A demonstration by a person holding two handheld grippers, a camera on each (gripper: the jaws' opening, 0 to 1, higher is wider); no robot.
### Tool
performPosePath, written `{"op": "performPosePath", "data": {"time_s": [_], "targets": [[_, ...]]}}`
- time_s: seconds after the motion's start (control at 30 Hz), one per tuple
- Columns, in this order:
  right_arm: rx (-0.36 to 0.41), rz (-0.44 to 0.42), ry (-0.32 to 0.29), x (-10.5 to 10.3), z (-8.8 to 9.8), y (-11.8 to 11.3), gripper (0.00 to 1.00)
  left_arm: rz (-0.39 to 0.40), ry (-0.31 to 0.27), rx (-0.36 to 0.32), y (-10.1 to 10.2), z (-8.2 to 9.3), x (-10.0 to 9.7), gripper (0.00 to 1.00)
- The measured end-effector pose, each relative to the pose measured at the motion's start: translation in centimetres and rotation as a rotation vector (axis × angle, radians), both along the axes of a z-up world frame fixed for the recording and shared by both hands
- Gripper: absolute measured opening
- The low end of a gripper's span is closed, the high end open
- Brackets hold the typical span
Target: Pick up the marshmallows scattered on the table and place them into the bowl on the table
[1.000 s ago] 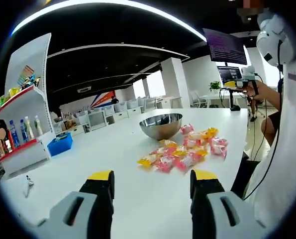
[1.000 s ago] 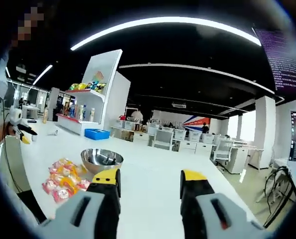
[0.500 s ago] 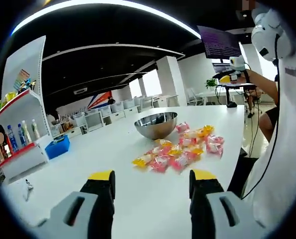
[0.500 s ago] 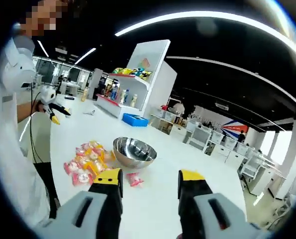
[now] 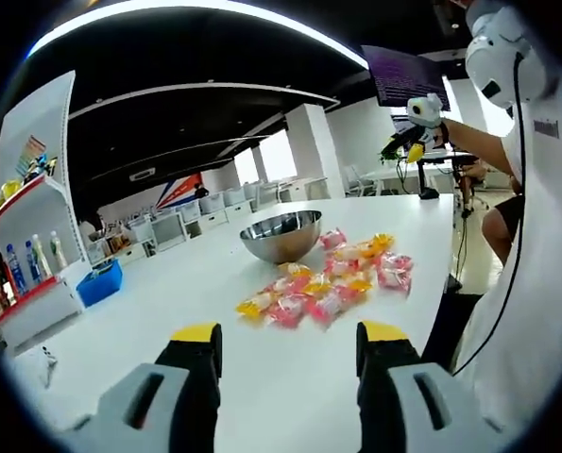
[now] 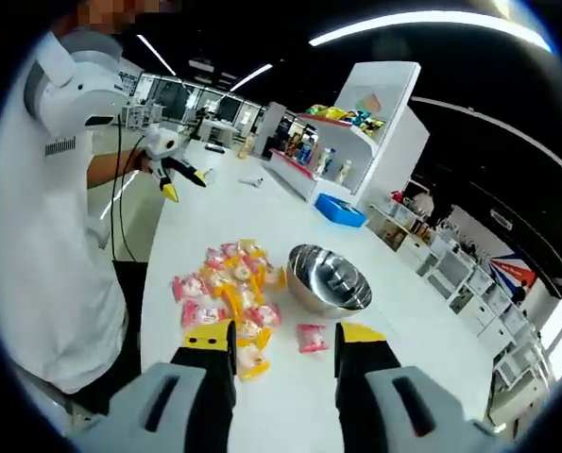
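A long white table [image 5: 290,368] stretches across an open office. In the left gripper view, the left gripper [image 5: 287,342], with grey jaws tipped in yellow, hovers above the near end of the table, its jaws spread apart with nothing between them. Further along the table lies a loose cluster of pink, yellow and orange wrapped marshmallows [image 5: 326,283], spread flat on the surface. Just beyond them stands a round shiny metal bowl [image 5: 281,235]; whether anything lies in it cannot be made out from this angle. A person in a white shirt [image 5: 531,283] stands at the table's edge, holding the other gripper raised in the air, well away from the sweets.

In the right gripper view, the right gripper [image 6: 282,340] is likewise held wide, empty, looking down on the table [image 6: 195,217]. The marshmallows [image 6: 226,287] lie beside the bowl [image 6: 330,280], which appears empty here. One pink packet [image 6: 311,337] lies apart from the rest, close to the bowl's base. The left gripper [image 6: 172,168] appears at the far edge, held by the person [image 6: 54,245]. A white display shelf of drinks and snacks [image 6: 347,142] stands behind.
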State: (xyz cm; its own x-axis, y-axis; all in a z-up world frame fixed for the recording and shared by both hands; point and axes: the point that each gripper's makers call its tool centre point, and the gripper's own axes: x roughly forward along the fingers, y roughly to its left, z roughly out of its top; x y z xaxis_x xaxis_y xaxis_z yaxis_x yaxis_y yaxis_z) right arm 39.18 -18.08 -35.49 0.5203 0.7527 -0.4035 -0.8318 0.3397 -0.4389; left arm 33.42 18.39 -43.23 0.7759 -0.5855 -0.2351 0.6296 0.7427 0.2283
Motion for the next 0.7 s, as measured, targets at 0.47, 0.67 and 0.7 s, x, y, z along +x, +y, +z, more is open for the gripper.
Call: {"op": "performPosePath", "data": {"time_s": [0.47,0.67,0.7], "targets": [[-0.206,0.143,0.118,1.2,-5.8,2.8,0.43,-0.011,0.013,0.014,0.0,-0.3,-0.1,0.59],[-0.235,0.189,0.144,1.0,-7.1,4.1,0.43,-0.025,0.006,0.009,-0.5,-0.1,-0.5,0.58],[-0.242,0.195,0.148,1.0,-7.4,4.2,0.43,-0.028,0.004,0.011,-0.6,-0.1,-0.5,0.58]]}}
